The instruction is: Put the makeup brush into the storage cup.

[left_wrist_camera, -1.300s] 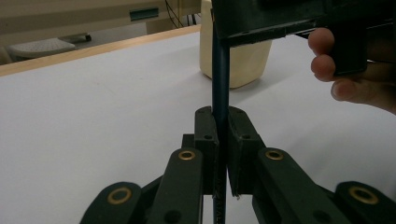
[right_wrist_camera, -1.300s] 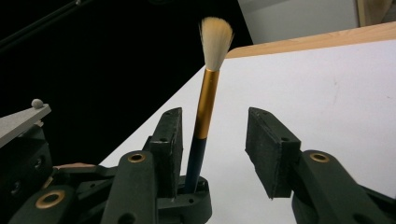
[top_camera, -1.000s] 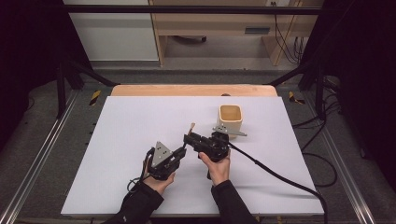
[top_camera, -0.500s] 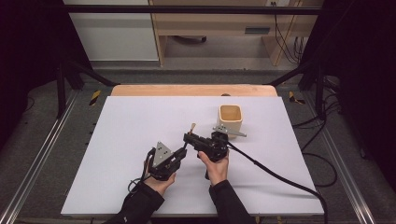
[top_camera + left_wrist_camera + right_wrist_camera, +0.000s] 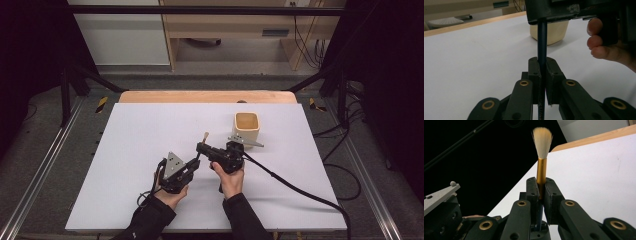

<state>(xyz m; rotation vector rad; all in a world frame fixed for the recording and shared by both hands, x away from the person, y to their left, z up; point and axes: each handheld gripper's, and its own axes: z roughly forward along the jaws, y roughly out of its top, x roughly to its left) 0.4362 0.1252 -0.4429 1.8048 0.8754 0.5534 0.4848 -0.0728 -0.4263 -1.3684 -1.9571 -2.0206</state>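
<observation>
White table (image 5: 125,150) — cream cup (image 5: 246,127) empty; both tools grip brush (image 5: 202,141).

Paintbrush (image 5: 202,146): dark blue handle, gold ferrule, pale bristle tuft at far end, held off the white table (image 5: 125,150) near centre, tilted, clamped at handle by left gripper (image 5: 542,72) and at ferrule by right gripper (image 5: 541,190); cream square cup (image 5: 246,126) upright, far-right of it.
</observation>
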